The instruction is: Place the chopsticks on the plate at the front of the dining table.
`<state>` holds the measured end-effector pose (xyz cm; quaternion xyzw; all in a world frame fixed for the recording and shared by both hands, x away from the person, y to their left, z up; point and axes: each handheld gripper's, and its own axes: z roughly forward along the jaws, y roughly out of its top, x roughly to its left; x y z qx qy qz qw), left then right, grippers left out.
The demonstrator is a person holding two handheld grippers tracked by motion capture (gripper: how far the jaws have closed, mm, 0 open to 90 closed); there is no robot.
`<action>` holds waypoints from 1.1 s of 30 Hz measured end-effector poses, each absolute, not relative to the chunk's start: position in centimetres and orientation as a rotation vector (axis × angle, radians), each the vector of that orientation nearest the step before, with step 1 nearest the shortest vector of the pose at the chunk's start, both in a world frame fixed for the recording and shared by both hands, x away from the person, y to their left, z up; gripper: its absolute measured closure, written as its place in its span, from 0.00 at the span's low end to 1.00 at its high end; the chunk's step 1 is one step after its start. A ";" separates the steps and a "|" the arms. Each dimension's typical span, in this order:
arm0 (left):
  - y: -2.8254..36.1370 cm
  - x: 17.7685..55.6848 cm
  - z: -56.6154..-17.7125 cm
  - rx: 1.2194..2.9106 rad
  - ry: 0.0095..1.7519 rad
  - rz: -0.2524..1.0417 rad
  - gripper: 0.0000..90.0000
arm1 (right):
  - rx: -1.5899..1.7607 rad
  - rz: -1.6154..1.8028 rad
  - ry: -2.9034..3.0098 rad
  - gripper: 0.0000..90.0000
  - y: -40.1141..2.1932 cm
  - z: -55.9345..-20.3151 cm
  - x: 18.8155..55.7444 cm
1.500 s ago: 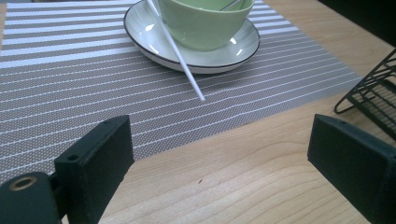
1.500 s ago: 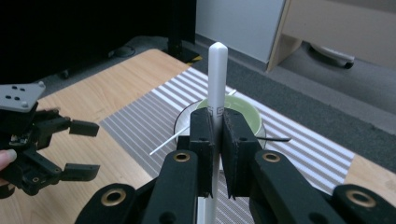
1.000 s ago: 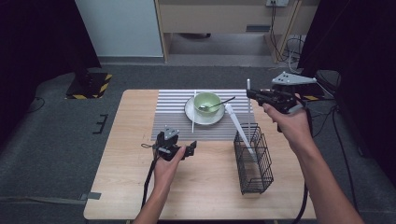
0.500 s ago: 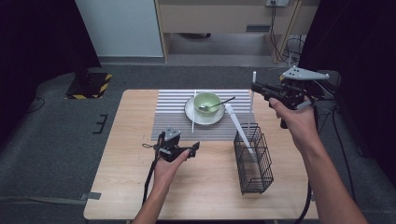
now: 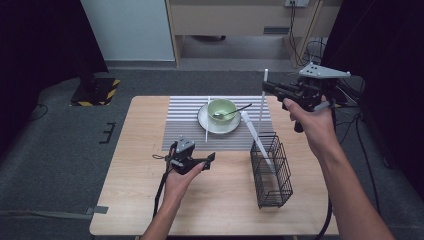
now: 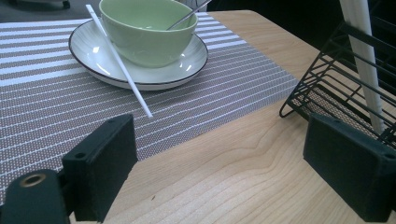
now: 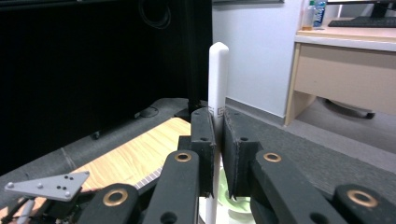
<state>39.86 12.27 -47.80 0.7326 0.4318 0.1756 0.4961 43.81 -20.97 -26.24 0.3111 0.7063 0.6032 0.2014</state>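
My right gripper (image 5: 265, 88) is shut on a thin white chopstick (image 5: 263, 102) and holds it upright in the air over the table's far right; in the right gripper view the chopstick (image 7: 218, 74) stands up from between the closed pads (image 7: 204, 135). My left gripper (image 5: 207, 161) rests low over the wood beside the striped mat (image 5: 185, 120). It is open, its jaws have just closed a touch, and nothing is between them (image 6: 224, 163). A second white chopstick (image 5: 207, 120) (image 6: 119, 60) leans on the plate (image 5: 207, 125) under the green bowl (image 5: 222, 108), which has a spoon (image 5: 239, 109) in it.
A black wire basket (image 5: 272, 170) stands on the table's right half with a thick white utensil (image 5: 255, 135) leaning out of it toward the bowl. From the left gripper view the basket (image 6: 327, 79) is close on the right. Bare wood (image 5: 135, 190) lies at front left.
My right hand has lifted the upright chopstick higher and drifted right, away from the basket. The left hand has stayed where it was.
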 end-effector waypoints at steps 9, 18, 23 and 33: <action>12.2 39.4 -46.7 1.773 0.997 0.419 0.11 | 0.842 1.736 1.987 0.93 -18.7 -25.8 44.2; 12.2 39.2 -46.1 1.748 0.951 0.358 0.13 | 0.810 1.762 2.024 0.93 -15.9 -25.7 44.6; 12.0 39.1 -45.7 1.742 0.939 0.357 0.13 | 0.793 1.771 2.044 0.93 -14.6 -25.9 44.7; 11.4 39.0 -45.4 1.749 0.911 0.334 0.15 | 0.788 1.799 2.063 0.93 -13.4 -26.5 44.7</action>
